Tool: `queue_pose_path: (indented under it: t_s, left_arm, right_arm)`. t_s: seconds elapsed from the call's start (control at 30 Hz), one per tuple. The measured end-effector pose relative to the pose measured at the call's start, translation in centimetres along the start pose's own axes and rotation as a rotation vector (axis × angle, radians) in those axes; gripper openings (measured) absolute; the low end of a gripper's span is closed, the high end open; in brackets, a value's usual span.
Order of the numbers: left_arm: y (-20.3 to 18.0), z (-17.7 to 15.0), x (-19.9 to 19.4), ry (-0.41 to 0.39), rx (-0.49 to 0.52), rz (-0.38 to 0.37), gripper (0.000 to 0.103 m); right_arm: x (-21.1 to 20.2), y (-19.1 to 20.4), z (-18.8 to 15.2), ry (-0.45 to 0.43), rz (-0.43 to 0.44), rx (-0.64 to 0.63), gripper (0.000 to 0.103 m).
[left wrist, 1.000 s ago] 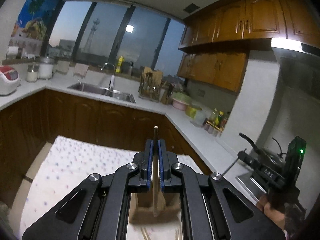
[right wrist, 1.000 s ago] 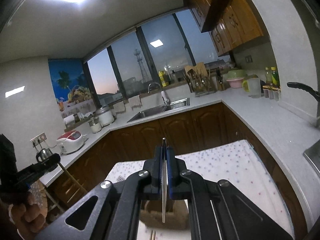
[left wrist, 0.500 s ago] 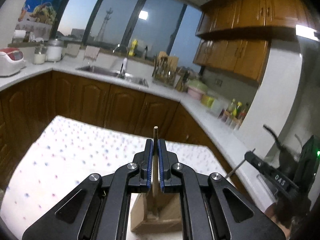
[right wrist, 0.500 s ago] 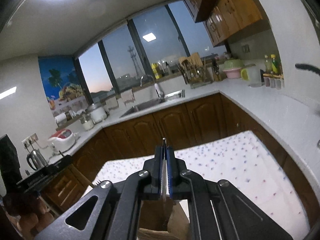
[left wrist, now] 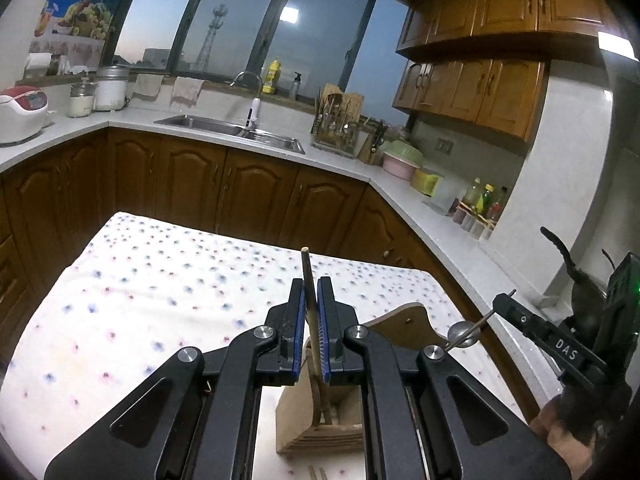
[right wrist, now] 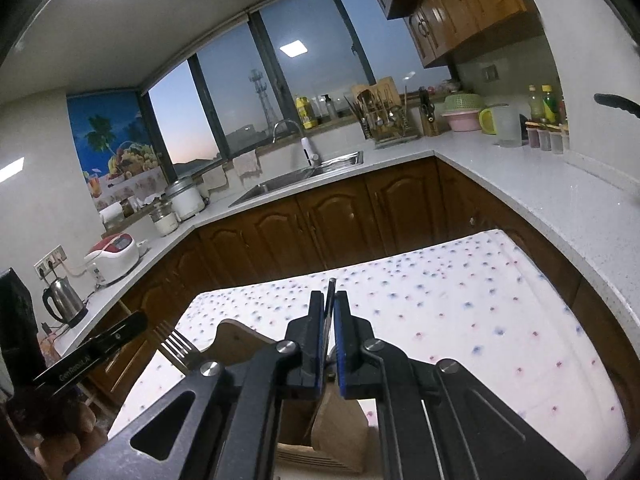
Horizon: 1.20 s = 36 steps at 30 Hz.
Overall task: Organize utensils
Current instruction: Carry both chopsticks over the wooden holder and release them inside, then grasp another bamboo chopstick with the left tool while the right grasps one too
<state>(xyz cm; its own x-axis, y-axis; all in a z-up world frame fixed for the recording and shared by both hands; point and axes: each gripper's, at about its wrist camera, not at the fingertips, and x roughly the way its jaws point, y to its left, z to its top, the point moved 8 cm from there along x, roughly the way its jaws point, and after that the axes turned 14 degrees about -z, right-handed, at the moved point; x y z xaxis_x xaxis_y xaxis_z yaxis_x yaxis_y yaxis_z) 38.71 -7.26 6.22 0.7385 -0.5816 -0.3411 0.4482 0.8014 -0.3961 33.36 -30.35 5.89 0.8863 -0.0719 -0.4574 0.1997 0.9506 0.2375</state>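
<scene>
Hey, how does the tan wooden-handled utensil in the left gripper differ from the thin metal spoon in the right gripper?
The tan wooden-handled utensil is thicker and matte; the thin metal spoon is slim and shiny. The spoon's round bowl shows outside the right gripper; the wooden utensil's working end is hidden behind the left gripper. Both are clamped in shut jaws, handle tips poking out.

The left gripper (left wrist: pixel 311 312) clamps a wooden-handled fork (left wrist: pixel 307 280) above the wooden utensil holder (left wrist: pixel 320 420) on the dotted desk (left wrist: pixel 140 300), with the right gripper (left wrist: pixel 505 303) at three o'clock gripping a spoon (left wrist: pixel 463 333).
</scene>
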Motion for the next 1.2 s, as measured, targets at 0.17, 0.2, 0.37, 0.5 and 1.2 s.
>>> queue_pose_path:
  t_s: [0.17,0.2,0.37,0.5,1.2]
  left_arm:
    - [-0.1,-0.1,-0.9,0.013,-0.023,-0.025,0.018]
    - [-0.3,-0.1,-1.4,0.006,-0.027,-0.033,0.025]
    - [-1.0,-0.2,-5.8,-0.079,-0.018,-0.026,0.075]
    - [-1.0,-1.2,-8.7,-0.093,-0.031,-0.015,0.082]
    - [-1.0,-13.4,-16.2,0.032,-0.102,0.016,0.086]
  right_arm:
    - [-0.2,0.1,0.0,0.025,0.034,0.029,0.012]
    - [-0.6,0.1,0.1,0.021,0.043,0.034,0.019]
    - [-4.2,-0.4,1.0,-0.063,0.087,0.079,0.09]
    - [-7.1,-1.3,1.5,-0.117,0.089,0.107,0.095]
    - [-15.1,-6.5,-11.8,0.025,-0.016,0.065,0.099]
